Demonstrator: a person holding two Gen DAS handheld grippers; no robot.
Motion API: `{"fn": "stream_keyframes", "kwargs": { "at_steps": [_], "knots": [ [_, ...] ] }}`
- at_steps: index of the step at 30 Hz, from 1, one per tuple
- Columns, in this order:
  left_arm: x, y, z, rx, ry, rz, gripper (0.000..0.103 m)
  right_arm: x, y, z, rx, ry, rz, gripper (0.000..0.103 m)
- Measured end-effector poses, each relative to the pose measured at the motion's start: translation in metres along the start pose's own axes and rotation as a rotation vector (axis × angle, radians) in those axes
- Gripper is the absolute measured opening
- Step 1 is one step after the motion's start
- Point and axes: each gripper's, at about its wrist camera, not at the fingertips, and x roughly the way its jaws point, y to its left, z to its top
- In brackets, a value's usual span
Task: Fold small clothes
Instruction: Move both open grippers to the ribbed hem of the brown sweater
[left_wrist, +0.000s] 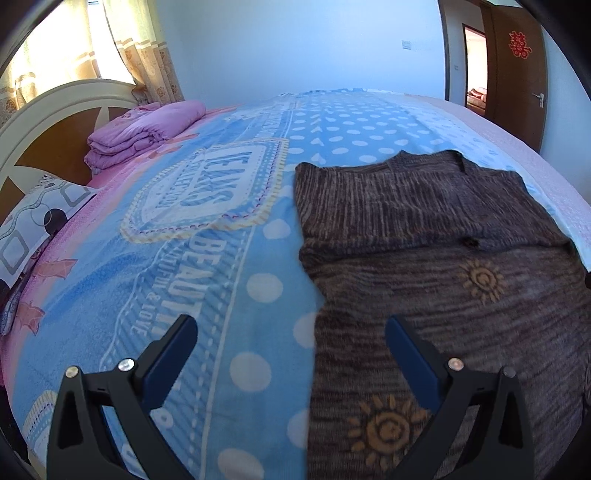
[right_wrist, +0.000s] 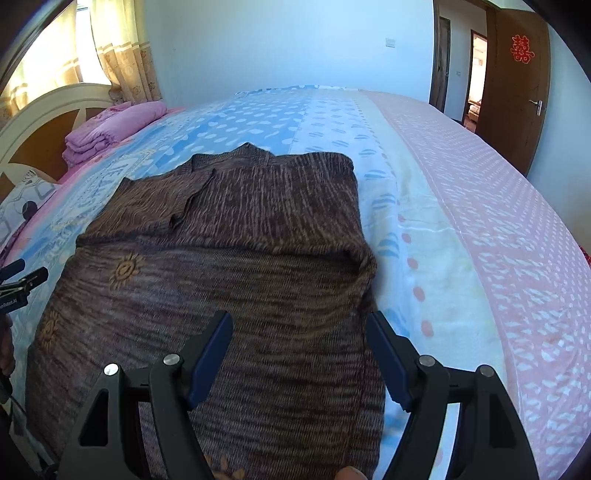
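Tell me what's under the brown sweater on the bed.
The brown sweater lies flat on the blue polka-dot blanket, which shows along both its sides. Whether anything else sits beneath it cannot be seen; the knit covers that patch completely.

- Your brown knit sweater (left_wrist: 424, 236) ran off the bottom and right edges of the left wrist view — its near hem never showed.
- In the right wrist view your left gripper (right_wrist: 20, 280) was cut by the left edge; only its fingertips showed, so you could not tell how its jaws stood there.
- The pillow (left_wrist: 33, 221) was clipped at the left edge.
- The red decoration on the door (right_wrist: 521, 49) was too small to read.
- The sweater's near part was motion-blurred in both views.
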Motion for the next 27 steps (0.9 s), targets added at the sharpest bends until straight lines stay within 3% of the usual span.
{"fn": "stream_keyframes", "kwargs": {
  "at_steps": [16, 21, 27],
  "knots": [
    [-0.055, 0.009, -0.071, 0.01, 0.046, -0.08, 0.103, -0.053, 0.02, -0.072, -0.011, 0.062, 0.082, 0.075],
    [-0.071, 0.013, -0.097, -0.036, 0.088, -0.132, 0.086, -0.068, 0.026, -0.101, -0.017, 0.083, 0.093, 0.075],
    [-0.08, 0.011, -0.128, -0.039, 0.147, -0.164, 0.079, -0.077, 0.029, -0.126, -0.005, 0.102, 0.1, 0.075]
  ]
}}
